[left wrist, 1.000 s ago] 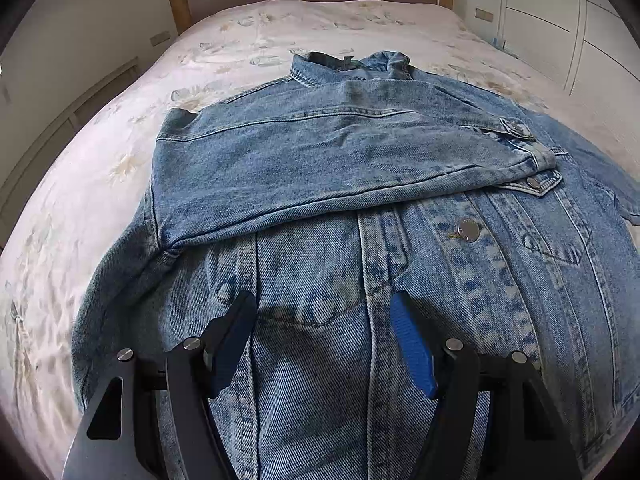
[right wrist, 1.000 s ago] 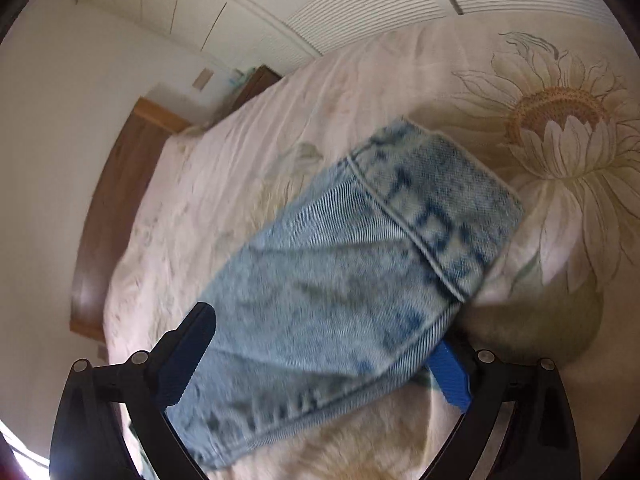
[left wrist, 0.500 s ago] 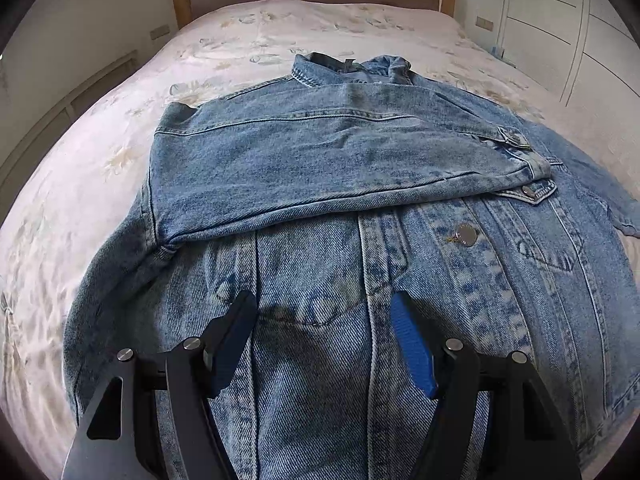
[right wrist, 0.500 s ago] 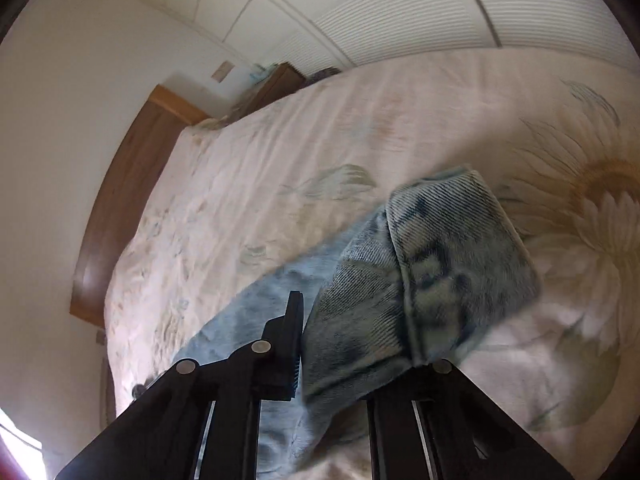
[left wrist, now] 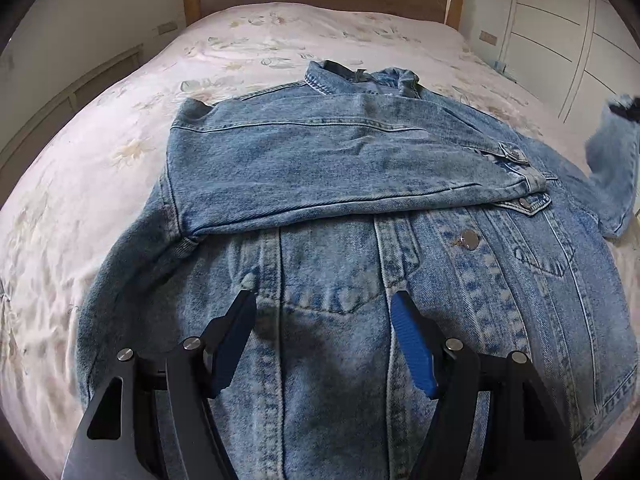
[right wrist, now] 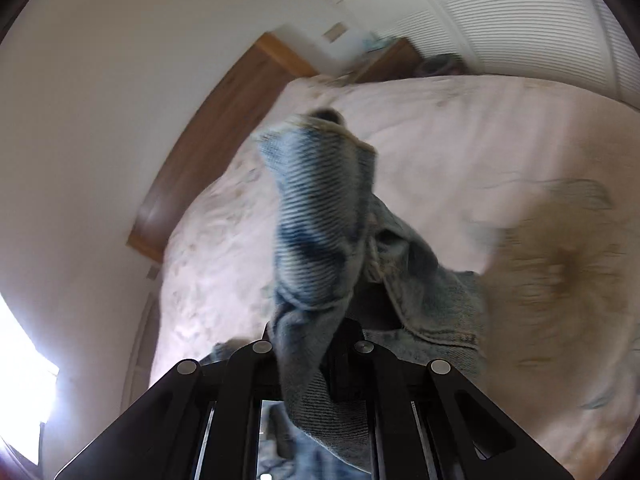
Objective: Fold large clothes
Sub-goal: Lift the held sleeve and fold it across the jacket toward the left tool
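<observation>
My right tool point(right wrist: 316, 344) clenched on denim jacket point(left wrist: 360, 320) sleeve cuff point(right wrist: 320, 216); left tool point(left wrist: 324, 312) released above jacket front. Denim likely heavy, stiff; grip seams.

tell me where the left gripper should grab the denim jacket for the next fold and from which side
Probably the bottom hem of the denim jacket, approached from the near edge of the bed. One sleeve already lies folded across the chest, and the right gripper is shut on the other sleeve's cuff. The open left gripper hovers over the flat lower front panel.
</observation>
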Demonstrator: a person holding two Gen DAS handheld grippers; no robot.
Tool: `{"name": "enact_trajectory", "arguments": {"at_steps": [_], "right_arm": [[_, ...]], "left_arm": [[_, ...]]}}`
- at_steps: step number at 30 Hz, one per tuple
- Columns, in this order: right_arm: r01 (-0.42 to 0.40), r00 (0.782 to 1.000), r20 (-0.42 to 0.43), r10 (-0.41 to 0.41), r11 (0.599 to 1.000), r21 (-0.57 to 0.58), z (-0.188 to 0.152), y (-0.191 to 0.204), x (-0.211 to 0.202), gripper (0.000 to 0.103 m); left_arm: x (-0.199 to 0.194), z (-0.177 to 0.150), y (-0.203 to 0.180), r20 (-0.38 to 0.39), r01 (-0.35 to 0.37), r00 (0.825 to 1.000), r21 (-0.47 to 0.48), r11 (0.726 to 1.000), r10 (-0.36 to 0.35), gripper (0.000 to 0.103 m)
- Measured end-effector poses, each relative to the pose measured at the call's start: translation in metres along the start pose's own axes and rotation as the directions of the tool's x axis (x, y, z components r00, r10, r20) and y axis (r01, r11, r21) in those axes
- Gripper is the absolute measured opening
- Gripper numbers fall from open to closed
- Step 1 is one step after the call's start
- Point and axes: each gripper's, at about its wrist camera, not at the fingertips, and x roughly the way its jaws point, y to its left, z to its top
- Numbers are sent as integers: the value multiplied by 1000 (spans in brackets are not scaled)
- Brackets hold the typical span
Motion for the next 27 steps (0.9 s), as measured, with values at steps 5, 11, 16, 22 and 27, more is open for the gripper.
{"name": "enact_trajectory", "arguments": {"at_steps": [5, 11, 16, 22, 27], "right_arm": [[-125, 989, -87, 120, 991, -53, -27, 78, 48, 10], [-262, 948, -217, 235, 959, -106, -82, 162, 100, 10], [-340, 905, -316, 284, 930, -138, -132, 205, 131, 10], [-386, 859, -435, 270, 899, -205, -205, 240, 164, 10], [-374, 831, -523, 190, 887, -271, -264, 238, 194, 12]], "left_arm": [[-4, -4, 12, 7, 13, 1000, -25, 1000, -13, 64], [-5, -12, 22, 7, 30, 1000, -48, 998, -30, 64], [-7, -19, 32, 6, 46, 999, -74, 996, -46, 64], [-12, -22, 44, 8, 45, 999, -96, 994, -44, 64], [-19, -26, 52, 15, 35, 999, -115, 993, -33, 64]]}}
